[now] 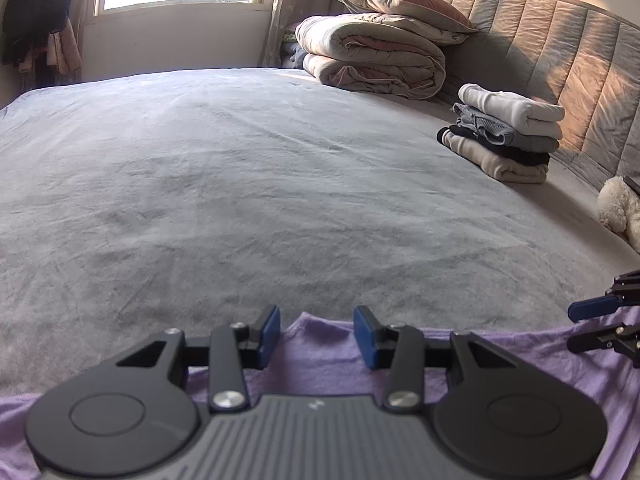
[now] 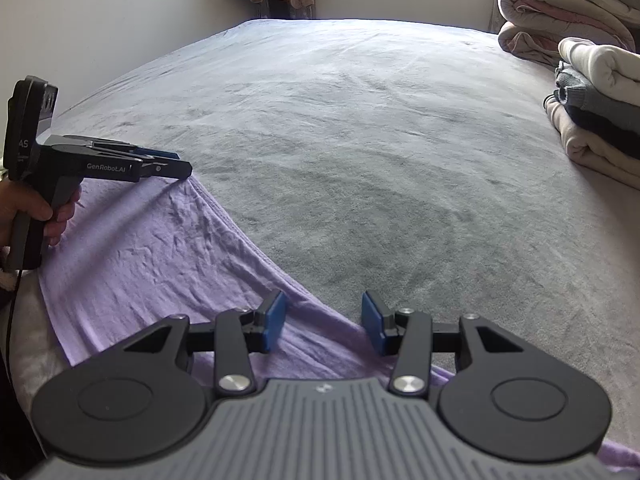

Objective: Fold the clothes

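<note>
A purple garment lies flat at the near edge of the grey bed. My left gripper is open, its blue pads on either side of a small raised fold at the garment's far edge. In the right wrist view the purple garment spreads to the left, its hem running diagonally. My right gripper is open low over that hem, with the cloth between its pads. The left gripper, held by a hand, rests at the garment's far left corner. The right gripper shows at the left view's right edge.
A stack of folded clothes sits by the padded headboard. A folded duvet with a pillow on top lies beyond it. A white plush toy is at the far right. A wide stretch of grey sheet lies ahead.
</note>
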The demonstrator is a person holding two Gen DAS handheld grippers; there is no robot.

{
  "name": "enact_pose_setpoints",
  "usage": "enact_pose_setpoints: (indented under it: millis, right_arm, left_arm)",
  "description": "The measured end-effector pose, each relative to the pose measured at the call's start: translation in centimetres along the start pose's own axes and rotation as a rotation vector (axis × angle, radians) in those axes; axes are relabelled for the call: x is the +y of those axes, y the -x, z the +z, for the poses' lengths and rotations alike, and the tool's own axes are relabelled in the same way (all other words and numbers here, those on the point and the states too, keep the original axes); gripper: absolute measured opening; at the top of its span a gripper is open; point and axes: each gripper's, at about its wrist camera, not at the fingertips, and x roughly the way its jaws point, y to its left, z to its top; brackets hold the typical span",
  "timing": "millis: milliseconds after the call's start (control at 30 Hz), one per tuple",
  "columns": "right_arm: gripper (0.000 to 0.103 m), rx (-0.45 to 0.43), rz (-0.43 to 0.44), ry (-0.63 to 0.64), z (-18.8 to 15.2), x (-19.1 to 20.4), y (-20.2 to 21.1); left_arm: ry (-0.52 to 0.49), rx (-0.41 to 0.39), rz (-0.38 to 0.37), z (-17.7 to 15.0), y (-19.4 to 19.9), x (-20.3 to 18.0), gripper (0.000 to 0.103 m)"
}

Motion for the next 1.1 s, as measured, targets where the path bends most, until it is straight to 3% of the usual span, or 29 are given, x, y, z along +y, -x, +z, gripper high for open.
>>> enact_pose_setpoints:
  millis: [67,100,167,233,300,400,600,967,1067,1100]
  right_arm:
    - [0.047,0.004,0.001,0.012,0.0,0.3,-0.2]
    - [0.045,0.006,0.0,0.017,0.1,0.5,-0.3]
    - [0.038,0.007,0.0,0.025,0.2,0.8,-0.5]
    - [0.022,0.006,0.002,0.025,0.2,1.0,-0.6]
    - [0.009,0.002,-0.002,0.024,0.1,1.2,-0.7]
    - [0.004,-0.01,-0.018,0.027,0.0,1.4,-0.6]
    - [0.003,-0.035,-0.049,0.031,-0.3,1.7,-0.6]
    - [0.006,-0.057,-0.085,0.044,-0.6,2.2,-0.6]
    - [0.022,-0.06,-0.112,0.048,-0.5,2.4,-0.3]
    - [0.033,-0.061,-0.127,0.046,-0.5,2.4,-0.1]
  left_arm:
    - [0.007,0.0,-0.016,-0.1,0.0,0.2,0.038]
    - [0.01,-0.002,-0.021,-0.2,0.0,0.2,0.032]
    - [0.015,-0.008,-0.03,-0.3,-0.1,0.4,0.021]
    - [0.019,-0.023,-0.028,-0.6,-0.1,0.4,0.008]
    - [0.019,-0.041,-0.026,-0.7,0.1,0.4,0.004]
    - [0.017,-0.085,-0.023,-0.6,0.6,0.4,0.003]
    - [0.035,-0.134,-0.021,-0.4,1.1,0.7,0.003]
    - [0.031,-0.043,-0.003,-0.6,-0.7,0.6,0.005]
    - [0.018,-0.038,-0.001,-0.5,-0.6,0.3,0.016]
    - [0.014,-0.038,0.0,-0.4,-0.5,0.2,0.034]
